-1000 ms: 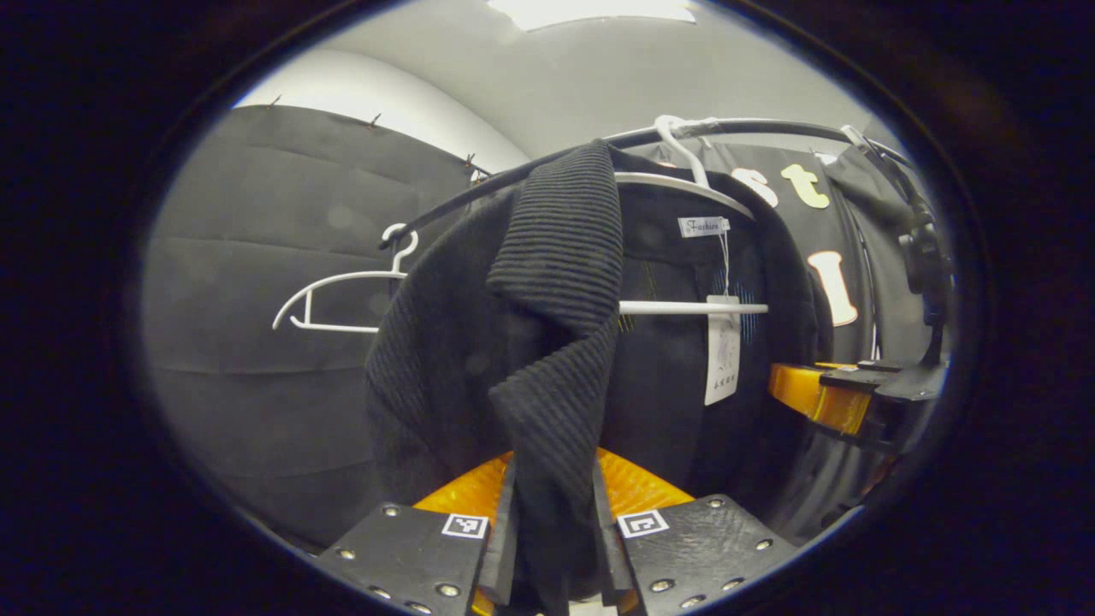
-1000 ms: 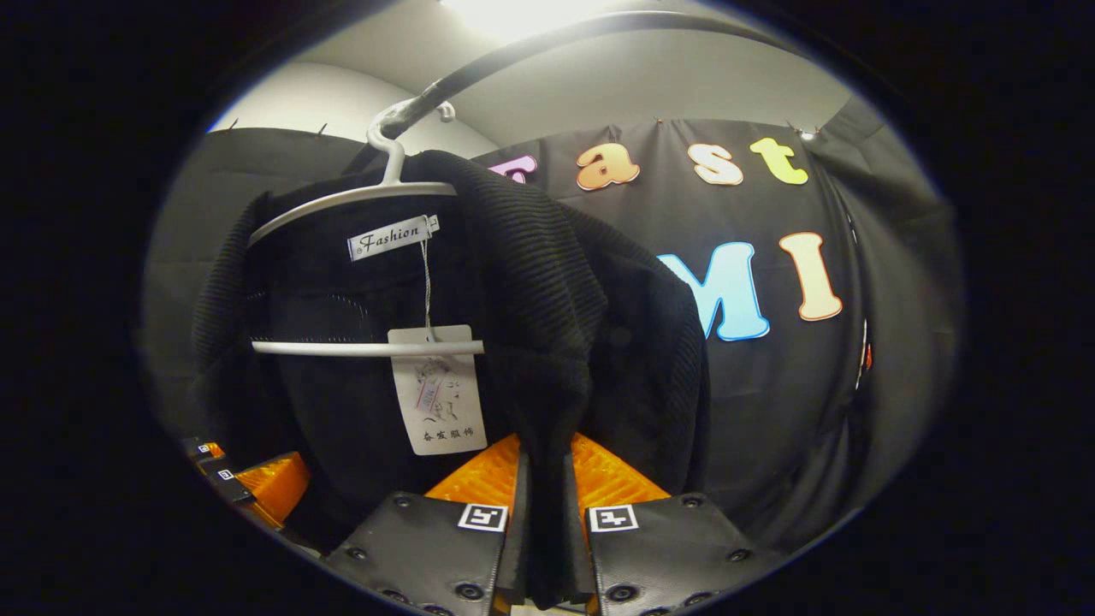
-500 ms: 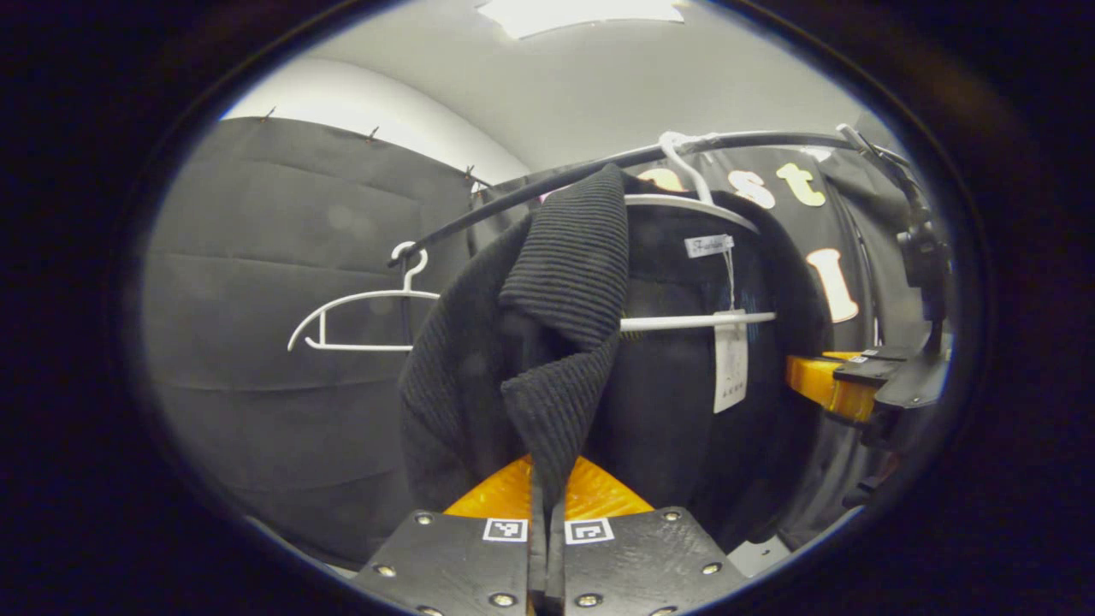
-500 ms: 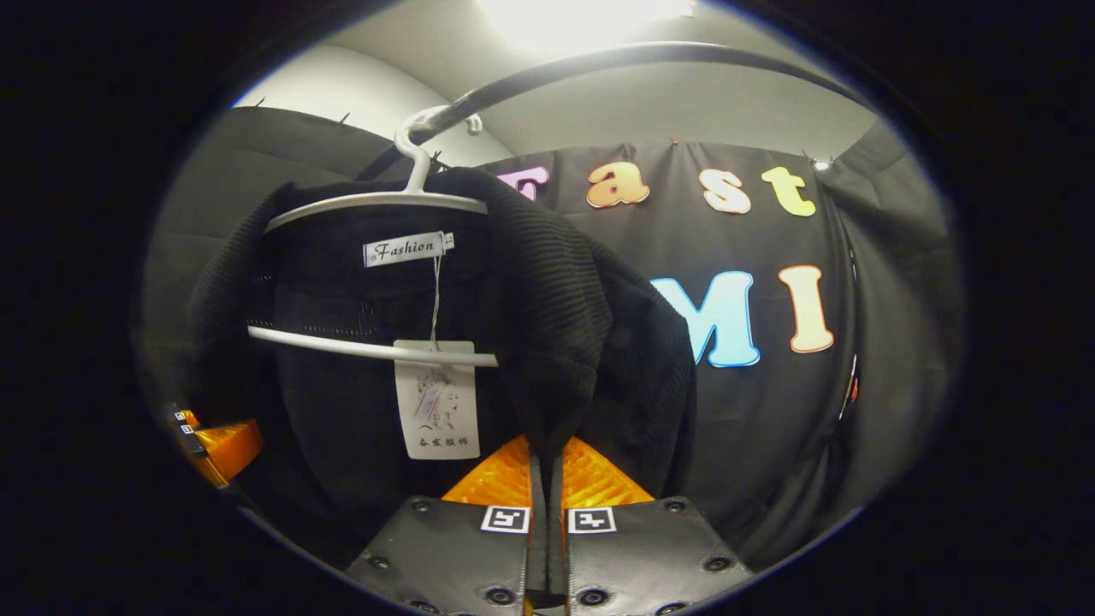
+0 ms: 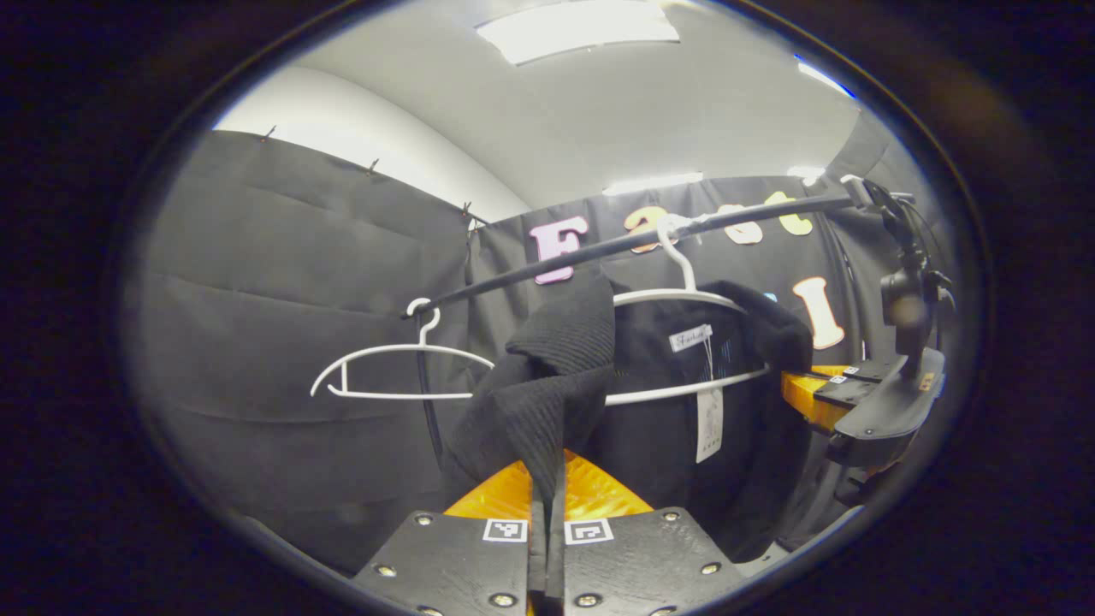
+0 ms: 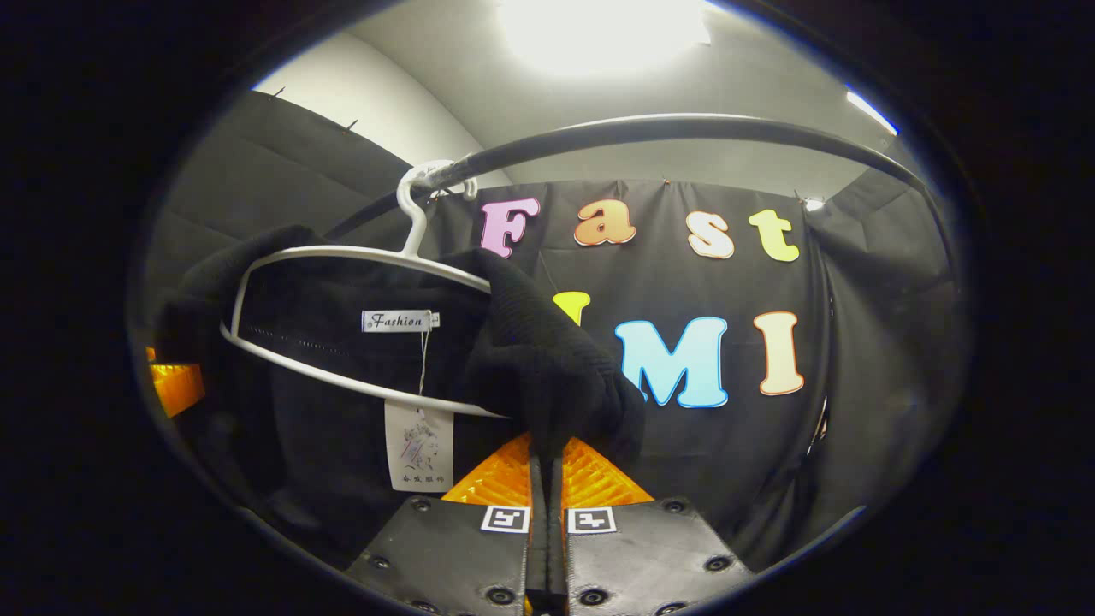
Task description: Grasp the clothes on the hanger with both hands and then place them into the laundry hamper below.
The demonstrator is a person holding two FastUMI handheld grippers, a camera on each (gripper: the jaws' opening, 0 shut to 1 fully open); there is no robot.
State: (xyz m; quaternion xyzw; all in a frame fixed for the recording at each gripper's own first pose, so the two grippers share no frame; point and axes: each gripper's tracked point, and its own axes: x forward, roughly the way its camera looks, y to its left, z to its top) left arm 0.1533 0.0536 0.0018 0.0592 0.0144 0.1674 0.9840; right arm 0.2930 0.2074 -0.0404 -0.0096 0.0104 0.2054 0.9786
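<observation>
The booth is walled with black cloth [image 5: 282, 282] under a pale ceiling [image 5: 599, 111] that carries a bright light panel [image 6: 599, 30]. A dark rail [image 6: 684, 130] runs overhead across the space.

A white hanger [image 6: 342, 257] hooks over the rail at about 11 o'clock in the right gripper view. The black knitted garment [image 6: 342, 402] is on this hanger, its collar label [image 6: 398, 321] and a paper swing tag [image 6: 417, 445] facing outward. Both shoulders of the garment are pulled down off the hanger ends and bunched.

The left gripper [image 5: 547, 479] holds the jaws nearly together, both fingers pressing a fold of the garment's ribbed edge at 6 o'clock in its own view. The right gripper [image 6: 547, 462] likewise has the jaws pinched narrow on a bunched fold of the opposite shoulder at 6 o'clock in its own view.

The left gripper view adds a second, bare white hanger [image 5: 402, 376] on the rail at about 9 o'clock, and the right gripper's orange-and-black body at 3 o'clock beside the garment. The right gripper view adds an orange part of the left gripper at 9 o'clock, at the garment's far shoulder.
</observation>
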